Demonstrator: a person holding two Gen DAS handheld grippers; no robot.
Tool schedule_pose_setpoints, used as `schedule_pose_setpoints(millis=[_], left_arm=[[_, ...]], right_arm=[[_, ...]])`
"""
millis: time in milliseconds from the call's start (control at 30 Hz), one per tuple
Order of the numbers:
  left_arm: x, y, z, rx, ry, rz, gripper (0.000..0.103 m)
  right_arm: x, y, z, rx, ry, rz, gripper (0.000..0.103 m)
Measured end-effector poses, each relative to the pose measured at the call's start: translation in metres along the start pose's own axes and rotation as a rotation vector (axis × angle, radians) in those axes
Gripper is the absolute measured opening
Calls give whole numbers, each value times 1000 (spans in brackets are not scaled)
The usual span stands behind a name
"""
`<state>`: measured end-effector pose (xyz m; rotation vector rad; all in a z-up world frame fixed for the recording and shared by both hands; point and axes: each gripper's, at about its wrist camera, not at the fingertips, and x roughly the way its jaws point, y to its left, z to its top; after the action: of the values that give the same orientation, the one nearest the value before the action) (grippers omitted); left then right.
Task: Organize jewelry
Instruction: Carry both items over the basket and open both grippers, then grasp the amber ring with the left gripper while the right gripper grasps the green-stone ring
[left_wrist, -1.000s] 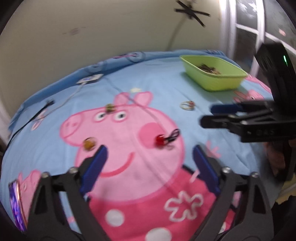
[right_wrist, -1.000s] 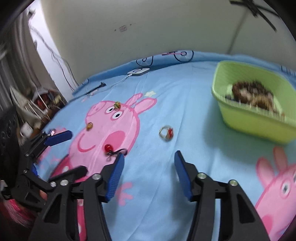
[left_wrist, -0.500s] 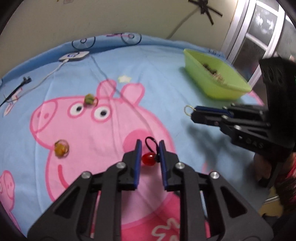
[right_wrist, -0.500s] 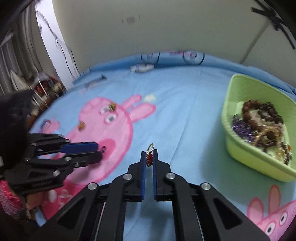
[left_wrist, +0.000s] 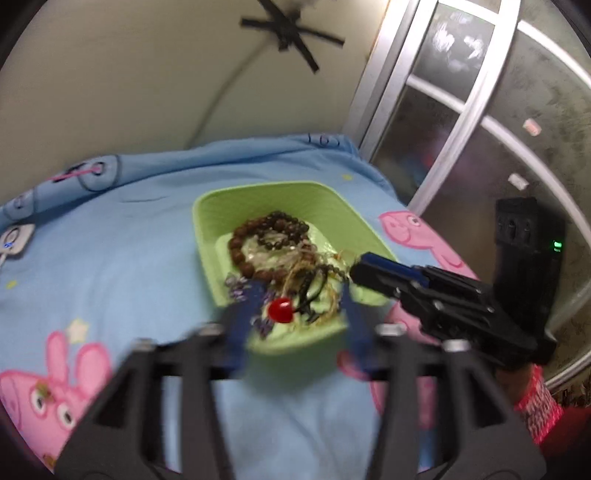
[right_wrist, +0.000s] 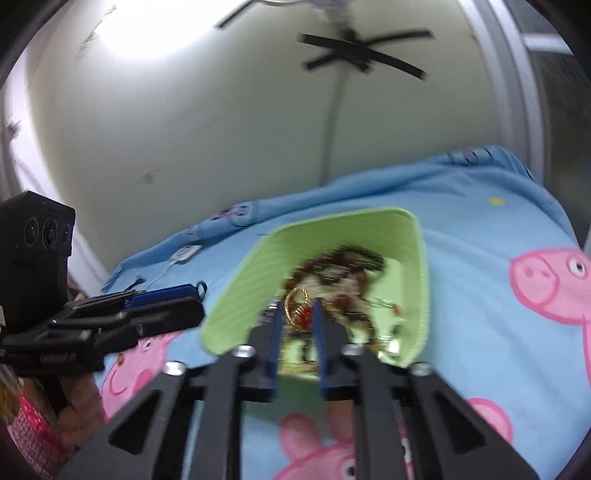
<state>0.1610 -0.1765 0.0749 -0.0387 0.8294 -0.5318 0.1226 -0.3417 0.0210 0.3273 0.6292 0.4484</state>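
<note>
1. Left gripper (left_wrist: 295, 314) hangs over the near corner of the green bin (left_wrist: 343, 218), its blue fingers (left_wrist: 243, 317) spread wide and blurred; nothing is pinched between them.
2. Between those fingers, a red bead charm (left_wrist: 280, 310) with a black cord shows over the bin's jewelry pile.
3. Right gripper (right_wrist: 300, 328) is over the bin (right_wrist: 417, 258) too, fingers parted a little, not pressing the gold ring (right_wrist: 297, 310) with its red stone that shows between them.
4. Brown bead bracelets (left_wrist: 258, 236) fill the bin's middle.
5. Under the bin lies a blue pig-print sheet (left_wrist: 110, 258).
</note>
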Motion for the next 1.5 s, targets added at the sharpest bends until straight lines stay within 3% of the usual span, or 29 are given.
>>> schedule_pose_setpoints(millis=[67,100,233,333,400,533,667,767,933,1200,1300,1433,1500], left_arm=[[10,0,4,5,7,31,65],[13,2,6,-1,12,43,65],[-7,21,6,-69,-7,36,65],[-47,40,4,-98,-91,79,65],[-76,57,-3,-123,-140,121,73],[-142,108,-35,-203,-220,264,80],[-185,152,-79,-316,-264,404,81],[-205,177,-114,-416,-294,454,81],[-200,188,-148,-403,-223,500,81],[-131,161,-160,-162,33,535,81],[-116,164,-162,-146,69,522,60],[-118,171,-161,-198,51,477,20],[-118,169,-162,-205,46,472,18]], right_arm=[[-5,-8,-3,47,-41,11,37],[-12,-12,-4,64,-87,20,40],[-32,-15,0,64,-158,24,42],[-44,-12,5,85,-193,63,42],[-49,-5,8,78,-203,89,42],[-43,30,10,8,-163,163,42],[-14,81,-3,-118,-53,232,42],[17,116,-17,-204,42,246,42],[81,177,-39,-325,223,246,39],[159,239,-40,-452,342,253,36],[180,251,-45,-497,373,227,36],[192,254,-48,-514,411,233,0],[187,249,-51,-519,420,244,0]])
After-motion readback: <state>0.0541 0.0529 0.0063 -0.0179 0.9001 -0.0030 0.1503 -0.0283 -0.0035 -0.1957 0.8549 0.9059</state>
